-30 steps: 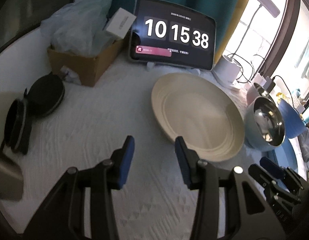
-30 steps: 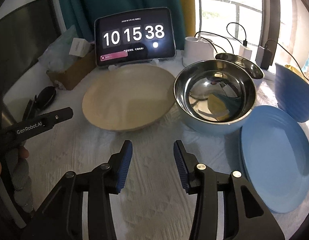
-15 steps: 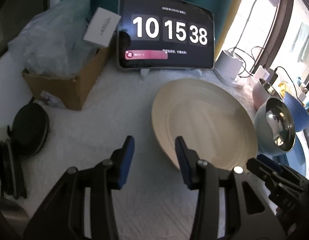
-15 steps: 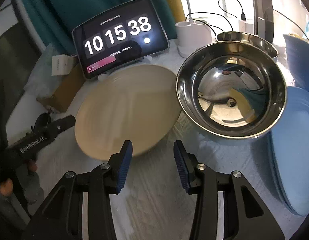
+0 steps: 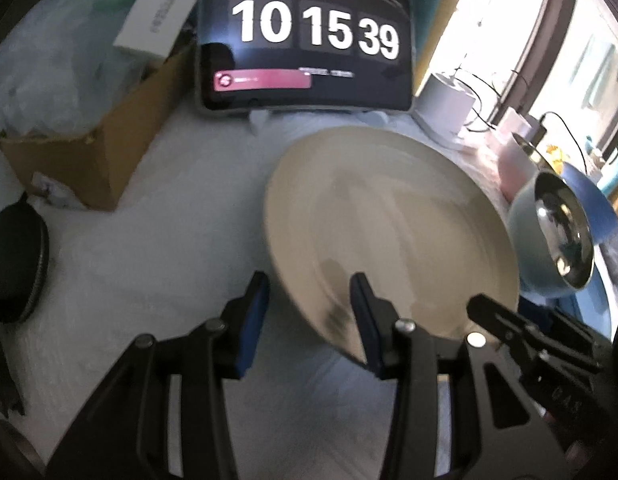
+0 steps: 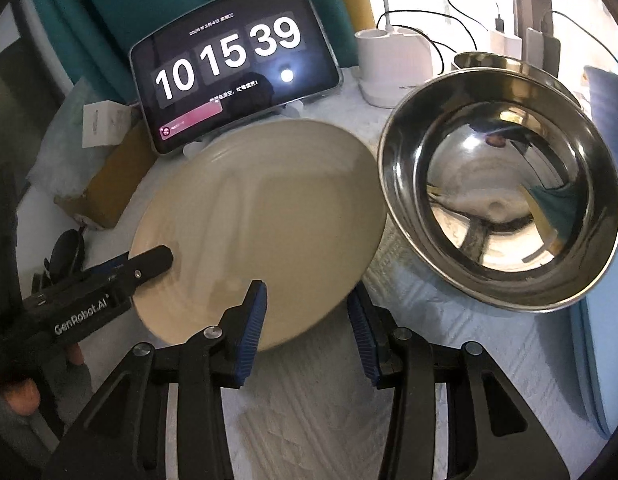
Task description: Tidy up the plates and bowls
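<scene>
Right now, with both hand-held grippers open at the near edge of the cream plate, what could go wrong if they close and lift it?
1. The cream plate nearly touches the steel bowl; lifting may knock it.
2. The left hand-held gripper straddles only the rim, so the plate could slip or tilt.
3. The tablet stands just behind the plate; a forward push might tip it.

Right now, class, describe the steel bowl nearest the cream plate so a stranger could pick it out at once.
Start at the tablet clock propped at the back of the white cloth. In front of it lies the cream plate; immediately to the plate's right sits the steel bowl. Its mirror-bright inside and pale blue outer shell distinguish it from the flat blue plate beside it.
</scene>
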